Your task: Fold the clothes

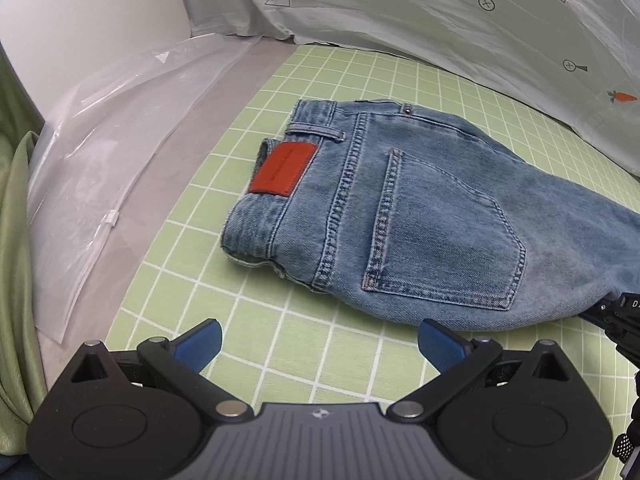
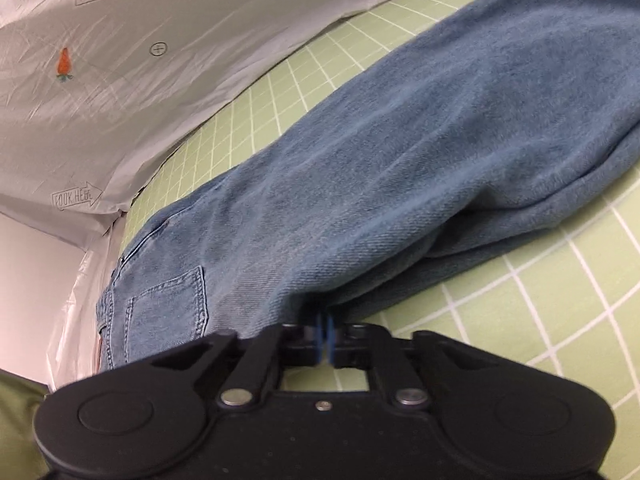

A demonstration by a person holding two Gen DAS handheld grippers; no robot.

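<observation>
Your right gripper (image 2: 324,338) is clenched on the near folded edge of the faded blue denim jeans (image 1: 420,216), which lie halved lengthwise on the green grid-print mat (image 1: 280,340). Your left gripper (image 1: 320,344) hangs released short of the waistband (red leather patch (image 1: 285,168) up). Pinch both layers there before you lift, and keep the edges aligned

Light blue washed denim on the jeans (image 1: 432,216), with paler stitching along seams and back pocket (image 1: 444,232). Orange-red leather patch (image 1: 282,168) at the waistband. Pale green bedsheet (image 1: 280,320) crossed by a white grid. Off-white pillowcase (image 1: 400,12) printed with grey "LOOK HERE" arrows, circled plus marks and a small orange carrot (image 1: 622,97). Clear, colourless plastic bag (image 1: 104,176). Plain olive-green cloth (image 1: 16,260) at the left edge. Black-bodied left gripper (image 1: 320,344) with blue finger pads (image 1: 202,344); same black and blue on the right gripper (image 2: 325,334).
</observation>
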